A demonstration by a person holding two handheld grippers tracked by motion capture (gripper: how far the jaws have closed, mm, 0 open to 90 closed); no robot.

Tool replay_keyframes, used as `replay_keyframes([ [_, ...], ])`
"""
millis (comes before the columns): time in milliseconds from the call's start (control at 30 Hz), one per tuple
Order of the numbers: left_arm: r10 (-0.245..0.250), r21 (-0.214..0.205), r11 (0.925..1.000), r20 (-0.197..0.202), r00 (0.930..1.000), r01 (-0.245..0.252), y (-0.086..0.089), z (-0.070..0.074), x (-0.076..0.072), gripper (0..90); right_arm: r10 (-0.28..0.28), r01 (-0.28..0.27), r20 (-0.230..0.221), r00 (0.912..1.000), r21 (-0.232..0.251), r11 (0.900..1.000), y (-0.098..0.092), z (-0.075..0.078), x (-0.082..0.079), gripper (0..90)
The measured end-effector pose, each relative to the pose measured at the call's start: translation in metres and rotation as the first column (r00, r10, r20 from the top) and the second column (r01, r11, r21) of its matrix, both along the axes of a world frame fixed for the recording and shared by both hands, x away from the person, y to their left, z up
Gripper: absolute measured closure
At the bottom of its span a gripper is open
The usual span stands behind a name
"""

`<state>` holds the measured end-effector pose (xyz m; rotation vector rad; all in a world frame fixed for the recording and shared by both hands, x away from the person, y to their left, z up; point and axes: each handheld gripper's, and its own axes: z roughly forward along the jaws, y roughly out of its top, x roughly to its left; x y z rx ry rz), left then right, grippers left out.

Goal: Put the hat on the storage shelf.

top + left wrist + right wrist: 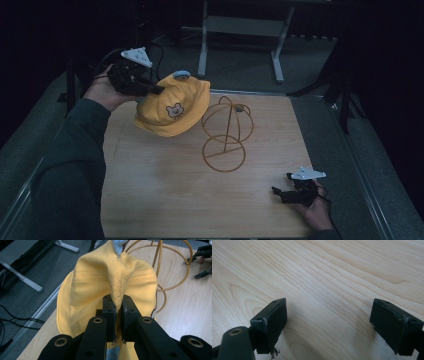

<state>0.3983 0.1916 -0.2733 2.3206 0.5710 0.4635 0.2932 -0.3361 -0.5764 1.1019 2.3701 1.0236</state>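
A yellow cap (172, 107) with a small bear patch hangs in the air over the back left of the wooden table (165, 195). My left gripper (152, 89) is shut on a pinched fold of its fabric; in the left gripper view the cap (100, 290) bunches between the closed pads (110, 312). A gold wire hat stand (226, 132) sits mid-table, just right of the cap and apart from it. My right gripper (282, 192) rests low at the front right corner, open; its view has both jaws wide apart over bare wood, gripper (328, 322) holding nothing.
Grey carpet (320, 65) surrounds the table, with a white desk frame (240, 30) behind it. A metal rail (370, 195) runs along the table's right side. The person's dark sleeve (70, 165) covers the front left edge.
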Motion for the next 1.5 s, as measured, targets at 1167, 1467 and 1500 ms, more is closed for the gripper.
replay_keyframes([
  [1167, -0.075, -0.037, 0.9965, -0.004, 0.9972, 0.075, -0.018, 0.02, -0.002, 83.3, 0.002, -0.002, 0.0, 1.0, -0.003, 1.0, 0.0, 0.0, 0.0, 14.2],
  [1467, -0.094, -0.04, 0.9948, -0.005, 0.9955, 0.094, -0.026, 0.024, -0.001, 83.3, 0.002, -0.002, 0.0, 1.0, -0.003, 1.0, 0.0, 0.0, 0.0, 14.2],
  [1500, -0.095, -0.038, 0.9948, -0.005, 0.9955, 0.095, -0.027, 0.024, -0.001, 83.3, 0.002, -0.002, -0.001, 1.0, -0.003, 1.0, 0.0, 0.0, 0.0, 14.2],
])
